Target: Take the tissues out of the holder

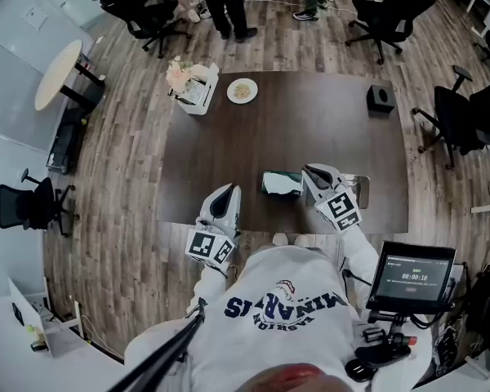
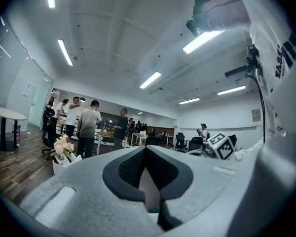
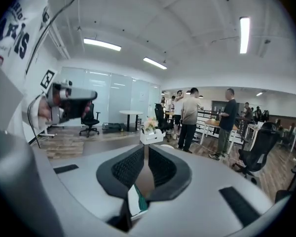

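Observation:
A white and green tissue pack lies flat on the dark table near its front edge. Just right of the pack sits the pale holder. My right gripper hovers over the pack's right end, its jaws parted by a narrow slit. In the right gripper view the table shows through that slit, and the tissue pack peeks out low behind the pads, which do not press on it. My left gripper is left of the pack and apart from it. Its pads meet at the tip.
At the table's far side stand a flower box, a small plate and a black box. Office chairs and standing people are beyond. A monitor sits at my right.

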A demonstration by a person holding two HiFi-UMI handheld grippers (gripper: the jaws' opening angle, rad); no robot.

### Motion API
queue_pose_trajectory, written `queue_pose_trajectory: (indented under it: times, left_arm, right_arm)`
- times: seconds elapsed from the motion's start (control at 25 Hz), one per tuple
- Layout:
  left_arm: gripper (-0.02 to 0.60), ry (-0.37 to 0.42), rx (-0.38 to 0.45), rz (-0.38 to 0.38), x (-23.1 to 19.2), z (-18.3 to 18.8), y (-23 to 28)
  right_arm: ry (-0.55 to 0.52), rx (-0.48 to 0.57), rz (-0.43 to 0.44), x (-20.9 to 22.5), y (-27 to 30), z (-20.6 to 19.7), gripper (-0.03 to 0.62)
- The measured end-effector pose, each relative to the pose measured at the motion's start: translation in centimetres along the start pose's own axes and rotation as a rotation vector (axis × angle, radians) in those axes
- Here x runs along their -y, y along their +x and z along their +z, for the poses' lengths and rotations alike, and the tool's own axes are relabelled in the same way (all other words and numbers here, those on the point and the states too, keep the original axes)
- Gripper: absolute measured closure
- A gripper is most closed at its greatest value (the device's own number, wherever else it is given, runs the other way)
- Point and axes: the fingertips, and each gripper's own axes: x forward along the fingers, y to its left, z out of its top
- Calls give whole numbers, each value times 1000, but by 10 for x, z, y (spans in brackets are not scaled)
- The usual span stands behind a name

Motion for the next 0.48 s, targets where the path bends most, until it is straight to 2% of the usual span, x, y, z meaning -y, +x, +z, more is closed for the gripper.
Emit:
queue_pose_trajectory:
  times: [0.12, 0.24, 0.48]
  left_arm:
    - [577, 8, 4, -30, 2, 1, 8]
    - [577, 22, 8, -66, 7, 3, 18]
    - [577, 48, 39, -113, 26, 14, 29]
  right_arm:
    - [31, 109, -30, -1, -42, 46, 572]
    - [14, 204, -44, -4, -77, 84, 574]
    - [-32, 290, -142, -3, -129, 116, 586]
